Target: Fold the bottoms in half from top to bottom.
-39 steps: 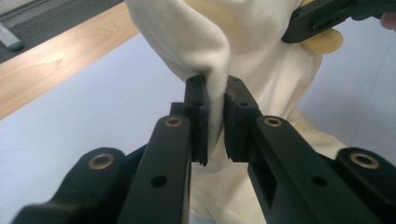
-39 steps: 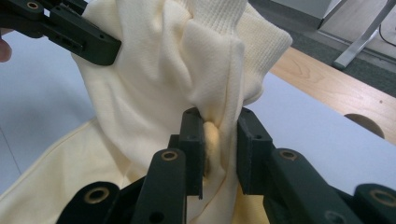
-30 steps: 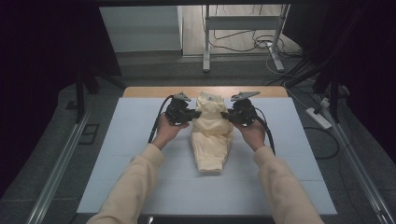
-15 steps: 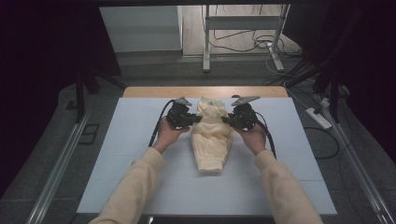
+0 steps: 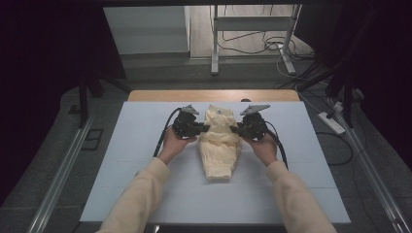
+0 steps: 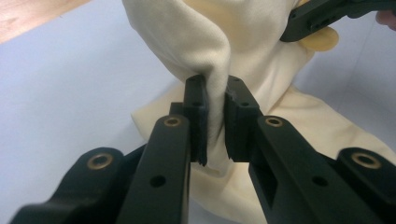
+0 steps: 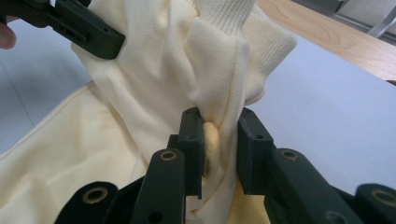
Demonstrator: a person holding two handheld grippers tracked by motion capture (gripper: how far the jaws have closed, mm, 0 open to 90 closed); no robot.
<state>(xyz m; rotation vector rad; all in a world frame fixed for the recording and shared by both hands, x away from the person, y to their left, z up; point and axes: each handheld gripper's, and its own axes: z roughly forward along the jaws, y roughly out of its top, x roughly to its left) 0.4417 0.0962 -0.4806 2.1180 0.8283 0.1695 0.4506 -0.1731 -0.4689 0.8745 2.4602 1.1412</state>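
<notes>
The cream garment lies in the middle of the pale surface, its far end raised between both grippers. The left gripper, at the garment's 9 o'clock side, is clamped on a fold of cloth; the right gripper, at 3 o'clock, is clamped on a bunch beside the ribbed edge. Over the last second the far end has narrowed and risen slightly as the grippers drew closer. That suggests a fold or lift is starting. No containers are on the surface.
</notes>
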